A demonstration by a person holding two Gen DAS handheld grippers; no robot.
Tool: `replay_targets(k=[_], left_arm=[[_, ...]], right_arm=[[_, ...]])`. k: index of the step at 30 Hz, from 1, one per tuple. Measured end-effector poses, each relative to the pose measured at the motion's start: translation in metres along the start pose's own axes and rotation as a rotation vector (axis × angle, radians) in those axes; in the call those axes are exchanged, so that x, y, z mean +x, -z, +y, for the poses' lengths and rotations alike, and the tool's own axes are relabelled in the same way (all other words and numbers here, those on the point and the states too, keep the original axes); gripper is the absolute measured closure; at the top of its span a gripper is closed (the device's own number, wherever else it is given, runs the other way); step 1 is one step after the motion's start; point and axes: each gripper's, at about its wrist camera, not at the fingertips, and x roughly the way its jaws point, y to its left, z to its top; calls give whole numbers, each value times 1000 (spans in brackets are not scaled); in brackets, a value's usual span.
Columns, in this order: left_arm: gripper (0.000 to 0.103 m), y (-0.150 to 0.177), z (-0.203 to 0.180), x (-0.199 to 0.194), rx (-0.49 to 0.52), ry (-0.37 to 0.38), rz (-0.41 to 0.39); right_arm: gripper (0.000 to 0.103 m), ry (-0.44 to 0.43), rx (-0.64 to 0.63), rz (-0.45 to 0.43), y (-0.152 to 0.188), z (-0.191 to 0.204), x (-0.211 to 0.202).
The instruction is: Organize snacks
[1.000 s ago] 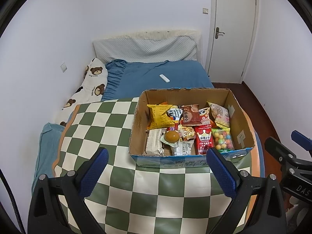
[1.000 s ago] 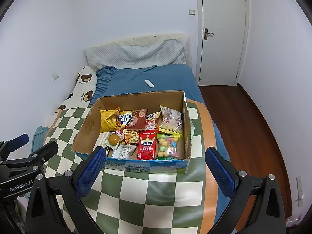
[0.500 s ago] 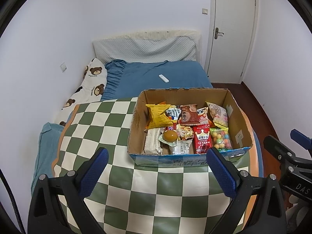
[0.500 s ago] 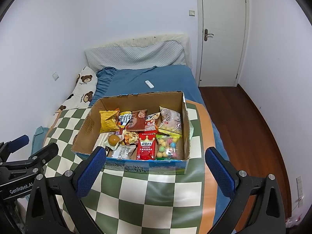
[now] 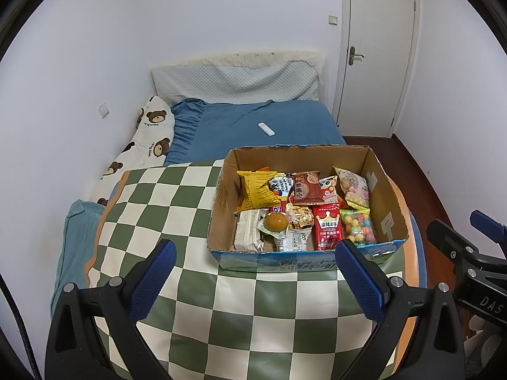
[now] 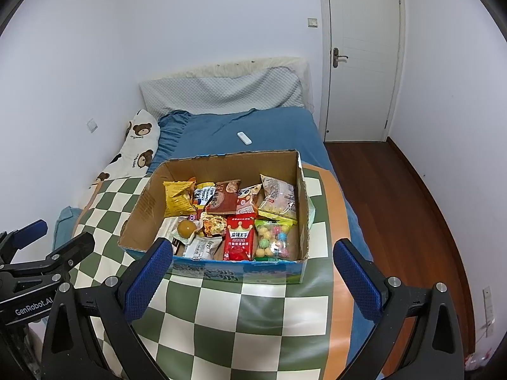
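Note:
An open cardboard box (image 5: pixel 221 221) (image 6: pixel 139 212) stands on a green-and-white checked cloth (image 5: pixel 164 209) (image 6: pixel 253 310). It holds several snack packs: a yellow bag (image 5: pixel 255 188) (image 6: pixel 177 196), a brown pack (image 5: pixel 305 188), a red pack (image 5: pixel 328 231) (image 6: pixel 239 242), a bag of coloured balls (image 5: pixel 358 229) (image 6: pixel 274 237) and a round brown jelly cup (image 5: pixel 275 221) (image 6: pixel 186 228). My left gripper (image 5: pixel 253 274) is open and empty, short of the box's near wall. My right gripper (image 6: pixel 252 274) is open and empty, at the box's near wall.
The cloth covers the foot of a bed with a blue sheet (image 5: pixel 253 117). A white remote (image 5: pixel 266 129) (image 6: pixel 244 137) lies on the sheet. A bear-print pillow (image 5: pixel 145 145) lies at the left. A white door (image 6: pixel 361 63) and wooden floor (image 6: pixel 396 205) are at the right.
Both grippers have backed away and risen a little, so the box sits slightly higher and smaller in both views. Nothing has been picked up.

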Motion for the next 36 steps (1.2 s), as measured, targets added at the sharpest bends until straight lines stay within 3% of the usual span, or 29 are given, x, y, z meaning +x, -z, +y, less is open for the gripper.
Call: replay_targets(k=[36], left_arm=[[0, 1, 2, -9, -14, -2, -17]], right_arm=[[0, -15, -9, -13, -1, 1, -6]])
